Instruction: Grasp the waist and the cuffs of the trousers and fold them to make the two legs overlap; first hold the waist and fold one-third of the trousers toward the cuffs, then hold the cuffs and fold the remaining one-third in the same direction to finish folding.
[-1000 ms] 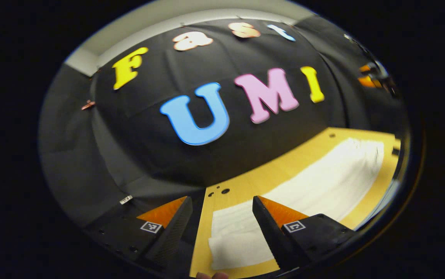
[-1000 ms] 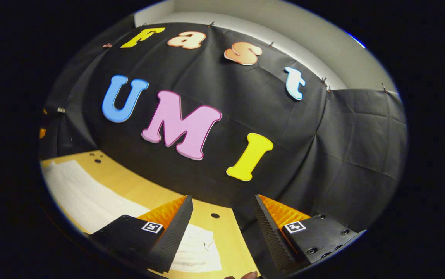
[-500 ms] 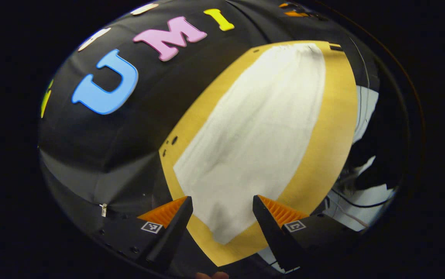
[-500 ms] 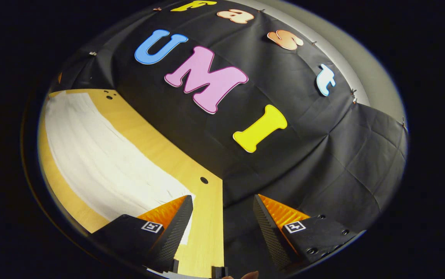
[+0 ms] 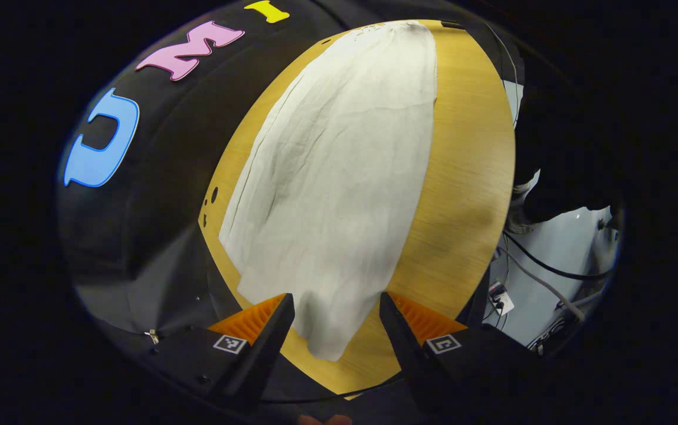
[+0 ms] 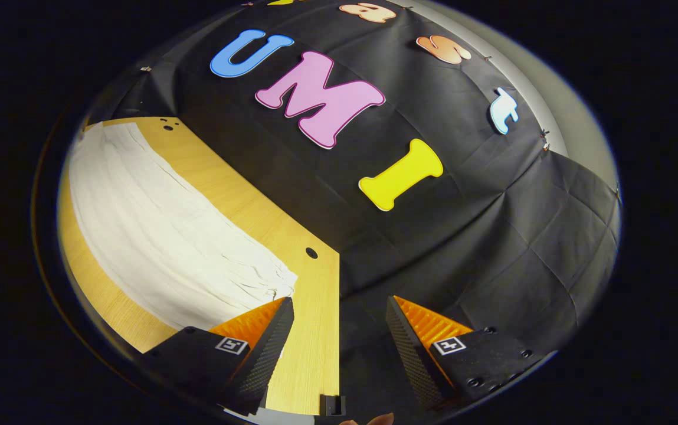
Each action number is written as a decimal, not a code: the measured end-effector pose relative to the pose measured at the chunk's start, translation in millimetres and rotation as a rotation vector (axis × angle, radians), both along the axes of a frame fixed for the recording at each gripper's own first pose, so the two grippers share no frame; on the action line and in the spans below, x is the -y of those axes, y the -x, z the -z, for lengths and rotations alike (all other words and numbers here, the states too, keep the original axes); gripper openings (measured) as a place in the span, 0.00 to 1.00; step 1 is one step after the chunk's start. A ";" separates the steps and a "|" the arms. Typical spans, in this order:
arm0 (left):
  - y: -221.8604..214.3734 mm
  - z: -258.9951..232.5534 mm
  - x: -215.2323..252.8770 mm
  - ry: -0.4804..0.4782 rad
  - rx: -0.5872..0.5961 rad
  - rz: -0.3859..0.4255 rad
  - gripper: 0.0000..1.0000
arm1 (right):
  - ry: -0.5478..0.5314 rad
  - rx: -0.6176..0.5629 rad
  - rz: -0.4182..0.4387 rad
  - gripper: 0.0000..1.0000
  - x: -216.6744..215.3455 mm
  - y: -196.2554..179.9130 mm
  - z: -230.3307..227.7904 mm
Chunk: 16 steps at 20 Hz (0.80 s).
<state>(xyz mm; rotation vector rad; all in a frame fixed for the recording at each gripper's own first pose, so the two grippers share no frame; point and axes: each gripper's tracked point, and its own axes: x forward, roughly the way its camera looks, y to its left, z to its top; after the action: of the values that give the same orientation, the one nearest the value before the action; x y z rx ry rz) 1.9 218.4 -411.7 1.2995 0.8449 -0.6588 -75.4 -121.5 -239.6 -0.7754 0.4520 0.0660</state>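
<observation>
Left gripper view looks down along a wooden table (image 5: 468, 177) whose top is light yellow-brown, with the black cloth wall (image 5: 156, 165) standing along one long edge. On this table the white trousers (image 5: 339, 177) lie flat and stretched out lengthwise, from the near end of the table to the far end. The cloth has soft wrinkles, and the near end of it is narrow and reaches almost to the table's near edge. Beyond the table's other long edge I see a pale floor with some dark cables (image 5: 545, 277).

The left gripper (image 5: 336, 319) hovers above the near end of the trousers. Its jaws stand wide apart and hold nothing; the narrow end of the cloth shows between the two fingers.

In the right gripper view the same table (image 6: 315, 330) appears with a corner close to the black wall (image 6: 480, 248), and a small round hole (image 6: 311, 252) sits near that corner. The trousers (image 6: 161, 236) run along the table here, and their gathered, pleated end lies near this corner. The right gripper (image 6: 339, 330) is over the table's edge just beside that end. Its jaws are also wide apart, with nothing between them.
</observation>
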 end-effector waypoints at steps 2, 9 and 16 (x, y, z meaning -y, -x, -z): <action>-19.0 2.1 -2.7 -0.025 0.015 0.015 0.95 | 0.010 -0.024 0.001 0.97 3.1 2.7 9.4; -54.5 20.8 0.7 -0.084 -0.077 0.041 0.71 | 0.110 -0.123 -0.098 0.97 20.0 3.1 41.4; -62.4 29.6 4.2 -0.112 -0.111 0.016 0.06 | 0.278 -0.290 -0.354 0.97 32.2 10.3 86.1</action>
<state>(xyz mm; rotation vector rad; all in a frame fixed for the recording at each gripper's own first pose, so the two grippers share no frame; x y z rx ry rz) 64.3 214.3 -441.4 1.3812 0.9742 -0.7099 -85.6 -153.6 -325.7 -1.1207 0.6021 0.4584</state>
